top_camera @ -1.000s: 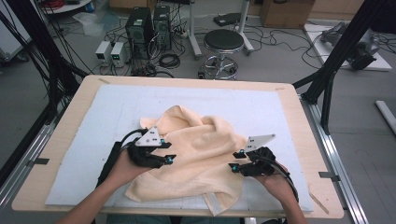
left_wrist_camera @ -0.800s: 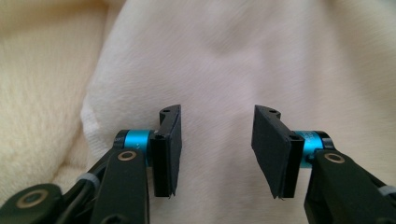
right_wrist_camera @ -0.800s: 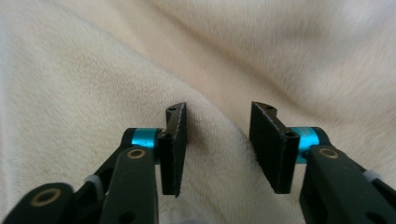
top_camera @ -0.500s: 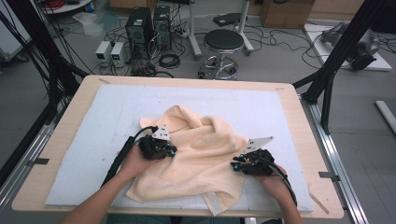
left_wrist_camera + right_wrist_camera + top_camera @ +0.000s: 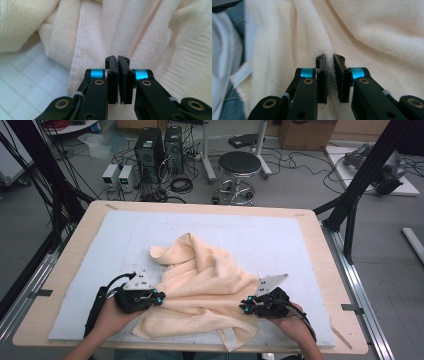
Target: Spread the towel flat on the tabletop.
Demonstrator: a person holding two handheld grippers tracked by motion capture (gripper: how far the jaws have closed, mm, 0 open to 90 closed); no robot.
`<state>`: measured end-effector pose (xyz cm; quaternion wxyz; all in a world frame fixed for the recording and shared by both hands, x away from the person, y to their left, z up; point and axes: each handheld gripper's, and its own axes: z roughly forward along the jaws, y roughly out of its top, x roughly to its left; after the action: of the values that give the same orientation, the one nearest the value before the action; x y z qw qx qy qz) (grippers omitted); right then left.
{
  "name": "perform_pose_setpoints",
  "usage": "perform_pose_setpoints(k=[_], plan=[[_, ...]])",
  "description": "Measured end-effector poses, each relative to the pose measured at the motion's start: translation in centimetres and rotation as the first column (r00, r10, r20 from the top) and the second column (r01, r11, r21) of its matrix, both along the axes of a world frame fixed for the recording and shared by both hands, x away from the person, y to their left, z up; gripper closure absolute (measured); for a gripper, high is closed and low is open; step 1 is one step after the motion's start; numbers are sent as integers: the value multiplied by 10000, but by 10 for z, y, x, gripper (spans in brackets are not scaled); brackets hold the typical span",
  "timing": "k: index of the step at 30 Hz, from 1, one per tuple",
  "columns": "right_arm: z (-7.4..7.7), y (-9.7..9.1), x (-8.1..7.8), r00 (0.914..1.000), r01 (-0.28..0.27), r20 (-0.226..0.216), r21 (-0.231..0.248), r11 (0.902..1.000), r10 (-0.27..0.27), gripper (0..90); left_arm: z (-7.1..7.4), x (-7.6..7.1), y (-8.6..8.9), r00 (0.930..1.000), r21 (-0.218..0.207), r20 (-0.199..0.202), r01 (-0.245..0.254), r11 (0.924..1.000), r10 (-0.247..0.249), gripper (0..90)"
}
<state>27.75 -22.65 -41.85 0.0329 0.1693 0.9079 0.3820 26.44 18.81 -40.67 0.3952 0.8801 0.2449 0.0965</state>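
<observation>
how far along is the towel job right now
Early stage. Done: both grippers have reached the cream towel and have just been closing on it. In hand: the left gripper pinches its left edge, and the right gripper has a plush fold caught between its pads. Left: the towel lies crumpled in a heap on the white mat, so spreading it flat and any folding are not yet done.

The crumpled towel (image 5: 200,285) heaps across the bench's (image 5: 310,340) middle and near edge between both hands, while bare mat lies open along the far side and both ends.
</observation>
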Motion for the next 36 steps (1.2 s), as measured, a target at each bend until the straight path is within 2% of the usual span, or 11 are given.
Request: perform_pose_setpoints(k=[4,8,12,17,20,22,25,27,29,31,36], plan=[[3,5,-9,9993,-367,-10,-41,9993,367,806,-2,-20,3,9991,107,-271,319,9994,-316,863],[12,1,-12,9990,-441,-57,239,9987,442,697,0,-25,1,9972,-108,-312,669,9977,-672,802],[23,-10,-7,9996,113,258,545,9985,-127,634,16,-9,-4,9969,-464,154,784,9958,-777,684],[24,-18,12,9939,998,440,374,9943,-1014,615,20,29,-26,9964,-737,501,726,9946,-690,667],[14,-17,26,9885,1476,398,-390,9883,-1461,604,8,48,-42,9922,-281,956,829,9962,-799,650],[6,-17,34,9851,1707,318,-618,9834,-1690,596,-3,61,-50,9957,-265,317,877,9958,-868,649],[-5,-17,40,9823,1875,99,-687,9798,-1873,606,-22,73,-57,9962,415,-493,740,9964,-720,645],[-13,-14,40,9846,1748,147,-959,9799,-1742,641,-25,74,-57,9978,392,-273,621,9973,-610,706],[-14,-14,39,9837,1800,192,-769,9807,-1790,690,-24,74,-56,9974,312,-425,598,9977,-584,779],[-14,-15,40,9835,1809,71,-703,9810,-1808,769,-22,71,-58,9983,542,-196,551,9970,-541,845],[-13,-12,38,9866,1631,150,-761,9837,-1624,837,-15,59,-53,9995,998,108,289,9946,-301,865]])
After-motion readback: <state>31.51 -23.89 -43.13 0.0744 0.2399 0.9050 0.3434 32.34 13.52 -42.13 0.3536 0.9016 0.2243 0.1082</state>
